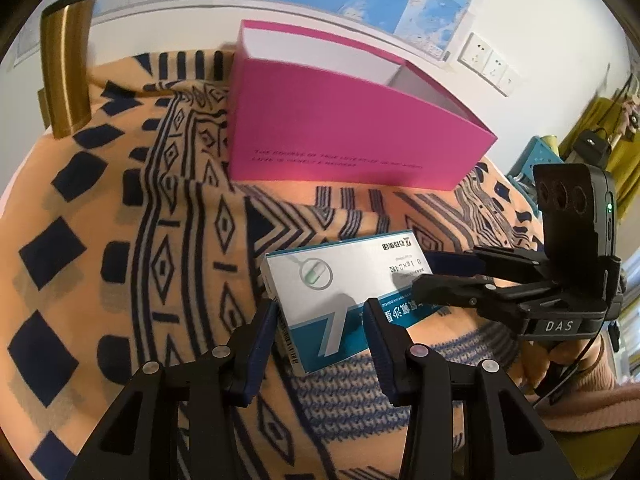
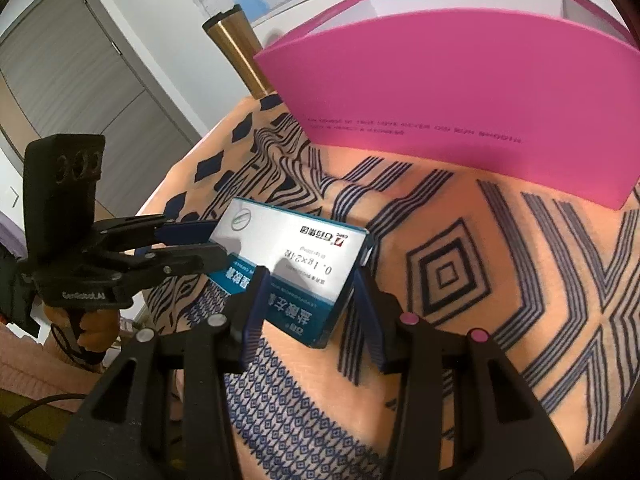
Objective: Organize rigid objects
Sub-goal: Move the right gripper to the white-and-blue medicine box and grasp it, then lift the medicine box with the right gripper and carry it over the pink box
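Note:
A white and teal medicine box (image 1: 340, 292) lies flat on the patterned orange cloth, seen also in the right wrist view (image 2: 296, 264). My left gripper (image 1: 322, 312) straddles its near end, fingers close to both sides. My right gripper (image 2: 308, 280) straddles the other end the same way. Each gripper shows in the other's view: the right gripper (image 1: 424, 276) comes from the right, the left gripper (image 2: 216, 240) from the left. I cannot tell whether the pads press the box. An open pink box (image 1: 352, 120) stands behind, also in the right wrist view (image 2: 460, 92).
A gold cylindrical tumbler (image 1: 66, 68) stands at the back left of the cloth, also in the right wrist view (image 2: 240, 52). A wall with a map and sockets (image 1: 492, 64) is behind. The cloth (image 1: 120, 240) is wrinkled near the pink box.

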A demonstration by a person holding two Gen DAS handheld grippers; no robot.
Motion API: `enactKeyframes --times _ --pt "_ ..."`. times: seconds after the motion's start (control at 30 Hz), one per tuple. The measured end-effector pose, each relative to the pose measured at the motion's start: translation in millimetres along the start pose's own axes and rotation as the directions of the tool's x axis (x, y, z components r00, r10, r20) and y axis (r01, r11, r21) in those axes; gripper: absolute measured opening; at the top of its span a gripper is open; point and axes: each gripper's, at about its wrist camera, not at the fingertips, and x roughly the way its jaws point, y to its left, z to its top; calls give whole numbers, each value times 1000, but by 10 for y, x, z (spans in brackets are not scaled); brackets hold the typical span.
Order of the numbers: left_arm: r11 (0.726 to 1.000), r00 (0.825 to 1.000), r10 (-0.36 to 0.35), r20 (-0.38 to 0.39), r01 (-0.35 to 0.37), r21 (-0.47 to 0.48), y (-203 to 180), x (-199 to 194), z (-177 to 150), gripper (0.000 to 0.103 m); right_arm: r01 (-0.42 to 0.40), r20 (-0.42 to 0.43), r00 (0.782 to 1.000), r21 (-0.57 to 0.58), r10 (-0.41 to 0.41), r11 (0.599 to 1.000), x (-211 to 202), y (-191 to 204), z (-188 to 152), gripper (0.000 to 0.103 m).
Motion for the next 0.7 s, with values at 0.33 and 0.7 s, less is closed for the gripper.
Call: enactKeyframes --times 0.33,0.7 --pt "1000 1000 -20 24 20 20 -90 -23 60 44 24 35 999 1 -24 1000 -131 -35 45 46" --pt "999 996 -29 79 27 33 -125 -142 159 44 33 63 998 -12 -32 999 -264 -5 118 46"
